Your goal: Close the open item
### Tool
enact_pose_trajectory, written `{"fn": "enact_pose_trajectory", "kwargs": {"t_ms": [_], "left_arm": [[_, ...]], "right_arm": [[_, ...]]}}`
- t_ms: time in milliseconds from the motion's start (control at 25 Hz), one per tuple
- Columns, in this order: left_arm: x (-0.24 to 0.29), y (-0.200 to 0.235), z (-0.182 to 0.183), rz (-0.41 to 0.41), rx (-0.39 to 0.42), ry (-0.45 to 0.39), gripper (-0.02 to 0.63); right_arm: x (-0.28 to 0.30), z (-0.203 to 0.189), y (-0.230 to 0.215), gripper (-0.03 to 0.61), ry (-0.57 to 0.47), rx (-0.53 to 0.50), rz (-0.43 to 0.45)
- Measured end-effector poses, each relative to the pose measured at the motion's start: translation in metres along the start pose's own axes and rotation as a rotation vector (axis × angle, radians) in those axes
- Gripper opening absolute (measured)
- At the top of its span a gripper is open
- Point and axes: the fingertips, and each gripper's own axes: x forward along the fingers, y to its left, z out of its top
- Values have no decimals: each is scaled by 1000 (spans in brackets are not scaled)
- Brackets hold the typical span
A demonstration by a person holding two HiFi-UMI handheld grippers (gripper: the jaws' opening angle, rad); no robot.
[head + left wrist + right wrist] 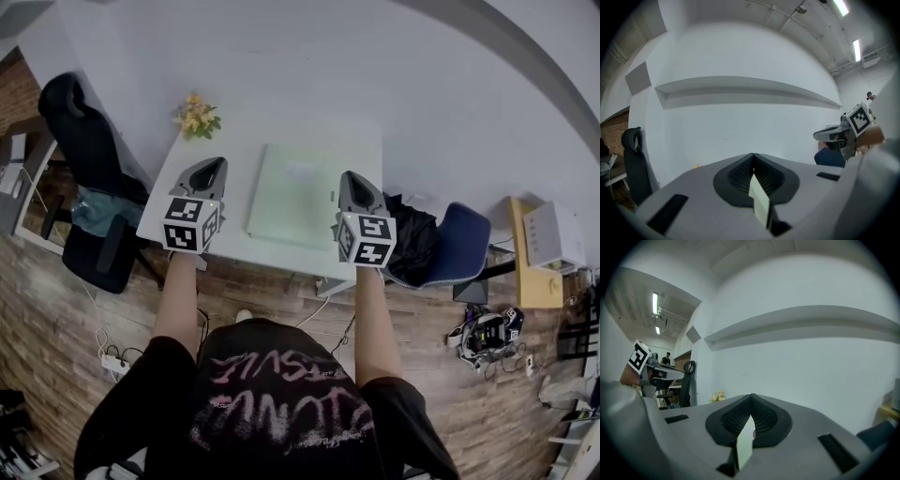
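A flat pale-green laptop (pixel 302 195) lies on the white table (pixel 178 183) with its lid down flat. My left gripper (pixel 217 161) hangs over the table to the left of the laptop, and my right gripper (pixel 349 174) hangs at the laptop's right edge. Neither touches it. In the left gripper view the left gripper (pixel 753 154) points nearly level at the white wall, jaws together with nothing between them. The right gripper (pixel 751 395) looks the same in its own view: shut and empty. Each gripper shows at the edge of the other's view.
A small bunch of yellow flowers (pixel 196 115) stands at the table's far left corner. A black office chair (pixel 89 141) is left of the table; a blue chair (pixel 464 244) and a black bag (pixel 412 239) are to its right. A wooden cabinet (pixel 539 253) stands further right.
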Motion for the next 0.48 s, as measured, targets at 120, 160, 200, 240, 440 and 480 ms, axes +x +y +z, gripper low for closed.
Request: {"fn": "enact_pose_trajectory", "kwargs": {"t_ms": [120,160,200,240,440,480], "left_arm": [[0,-1,2,-1,4,-1,3],[-1,-1,2,-1,6,0,3],[-1,-1,3,-2,7,0,3],[-1,-1,3,-2,7,-1,3],[-2,-1,6,-4,6,-3,3],[-2,-1,6,-4,5,-3,3]], "right_arm": [[-1,3,-2,9,-3,-1,-3],[-1,3,-2,9,-3,-1,-3],[-2,3,-2,9,-4,-1,-3],[-2,3,-1,9,-4,-1,-2],[-2,5,0,9,-7,-7,-1],[-2,6,0,9,-9,-7,0]]}}
